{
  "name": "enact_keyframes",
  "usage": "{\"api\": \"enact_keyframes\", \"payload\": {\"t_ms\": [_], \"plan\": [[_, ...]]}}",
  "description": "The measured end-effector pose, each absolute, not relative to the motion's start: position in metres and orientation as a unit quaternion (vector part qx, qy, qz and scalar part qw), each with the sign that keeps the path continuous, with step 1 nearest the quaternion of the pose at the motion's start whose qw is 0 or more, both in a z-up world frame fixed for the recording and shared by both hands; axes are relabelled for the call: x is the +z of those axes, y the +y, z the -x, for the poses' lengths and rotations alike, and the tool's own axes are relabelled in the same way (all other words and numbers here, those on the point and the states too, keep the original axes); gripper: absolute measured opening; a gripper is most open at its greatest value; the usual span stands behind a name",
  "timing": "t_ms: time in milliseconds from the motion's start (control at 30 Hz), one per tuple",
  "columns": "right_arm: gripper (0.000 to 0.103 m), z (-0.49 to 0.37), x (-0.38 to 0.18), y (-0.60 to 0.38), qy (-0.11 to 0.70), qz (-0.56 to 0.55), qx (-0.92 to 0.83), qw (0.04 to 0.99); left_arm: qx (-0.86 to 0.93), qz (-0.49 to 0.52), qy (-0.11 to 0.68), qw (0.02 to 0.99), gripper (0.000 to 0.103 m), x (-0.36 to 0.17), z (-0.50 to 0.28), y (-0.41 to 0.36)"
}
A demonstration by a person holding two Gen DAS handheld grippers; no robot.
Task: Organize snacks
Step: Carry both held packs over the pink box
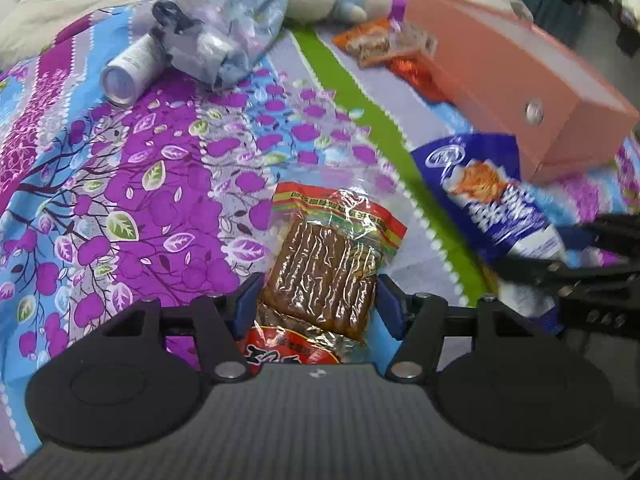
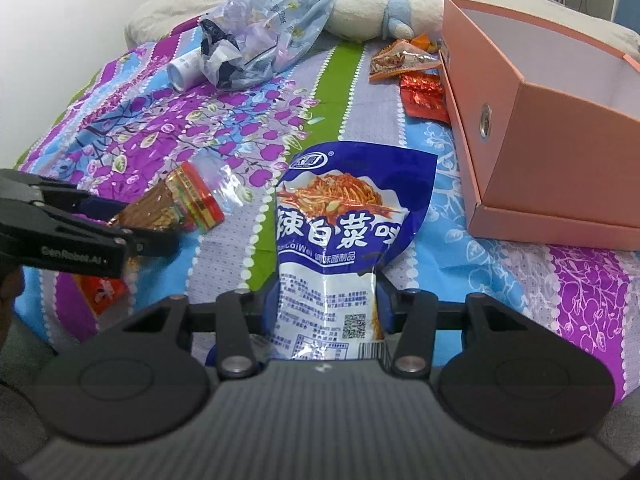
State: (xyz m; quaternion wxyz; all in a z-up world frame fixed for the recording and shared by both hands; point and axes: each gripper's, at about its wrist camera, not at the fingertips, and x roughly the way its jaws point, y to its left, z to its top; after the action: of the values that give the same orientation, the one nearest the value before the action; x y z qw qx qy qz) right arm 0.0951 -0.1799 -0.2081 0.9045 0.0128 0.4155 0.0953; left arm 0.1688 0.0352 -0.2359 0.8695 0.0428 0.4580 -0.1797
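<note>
Two packets are each in a claw, and what matters next is how they lie relative to the pink box. The left claw [image 1: 318,300] has its blue pads against the two sides of the clear packet of brown dried tofu [image 1: 326,264], which sits between the jaws with its long axis running straight ahead along the fingers, its red-and-yellow printed end farthest away; whether the pads squeeze firmly or only touch cannot be told for sure, but they look pressed on it. The right claw [image 2: 326,304] pinches the lower end of the blue-and-white spicy cabbage snack bag [image 2: 344,232], whose length also points away from the claw, toward the far side of the bed [image 2: 248,128]. The open pink box [image 2: 560,128] rests on the floral bedsheet, forward and to the right of both claws, its open top facing up and one short end toward the right claw. The right hand is the nearer one, so its bag probably has the shorter path in. More snack packets [image 2: 404,62] lie just beside the box's far left wall.
</note>
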Motion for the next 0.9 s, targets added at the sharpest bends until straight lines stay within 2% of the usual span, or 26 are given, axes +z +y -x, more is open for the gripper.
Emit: {"api": "enact_keyframes", "payload": {"t_ms": [367,900], "plan": [[0.05,-0.086,-0.188,-0.174,0.408,-0.015,0.09,0.908,-0.125,0.039,0.435,0.891,0.066,-0.198,-0.149,0.042],[0.05,-0.055,-0.122,-0.182,0.371,-0.026,0.085,0.924,-0.093,0.102,0.404,0.904,0.066,-0.137,-0.109,0.036]]}}
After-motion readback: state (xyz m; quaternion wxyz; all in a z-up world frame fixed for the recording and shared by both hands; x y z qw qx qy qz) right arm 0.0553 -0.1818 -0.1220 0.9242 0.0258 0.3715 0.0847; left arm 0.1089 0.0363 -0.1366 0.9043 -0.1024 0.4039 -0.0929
